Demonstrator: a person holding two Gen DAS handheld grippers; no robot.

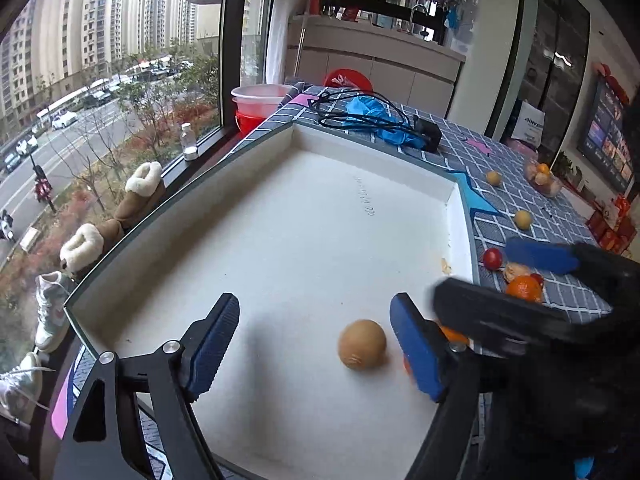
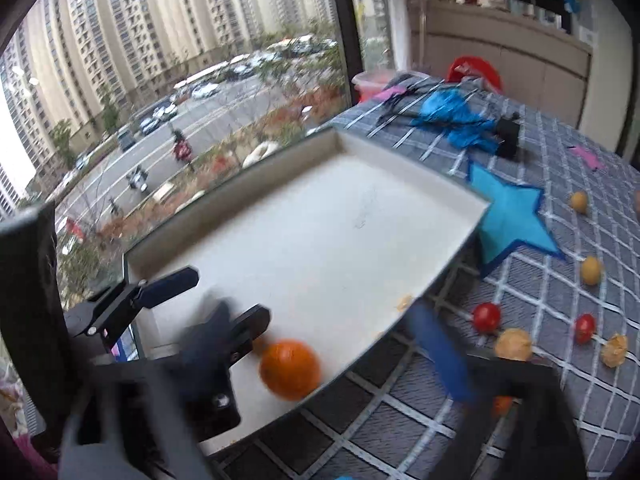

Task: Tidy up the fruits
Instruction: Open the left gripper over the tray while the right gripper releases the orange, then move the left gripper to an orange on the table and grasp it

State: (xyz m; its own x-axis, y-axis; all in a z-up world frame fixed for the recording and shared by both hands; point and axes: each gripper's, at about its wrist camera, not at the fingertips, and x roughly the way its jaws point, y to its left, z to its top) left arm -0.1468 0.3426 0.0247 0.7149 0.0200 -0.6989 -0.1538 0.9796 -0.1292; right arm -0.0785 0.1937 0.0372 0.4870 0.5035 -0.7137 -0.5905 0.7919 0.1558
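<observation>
A white shallow box (image 1: 304, 216) lies on the checked tablecloth; it also shows in the right wrist view (image 2: 340, 216). My left gripper (image 1: 316, 344) is open over its near end, with a tan round fruit (image 1: 362, 344) lying loose between the fingers, nearer the right one. My right gripper (image 2: 328, 344) is open and blurred; an orange (image 2: 290, 368) lies in the box between its fingers, untouched by either. The right gripper's fingers (image 1: 540, 256) cross the left wrist view at the box's right edge.
Loose on the cloth right of the box: two red tomatoes (image 2: 486, 317), small yellow fruits (image 2: 591, 270), husked fruits (image 2: 513, 345) and an orange (image 1: 524, 288). A blue bag with black cable (image 1: 376, 116) lies beyond the box. A window borders the left side.
</observation>
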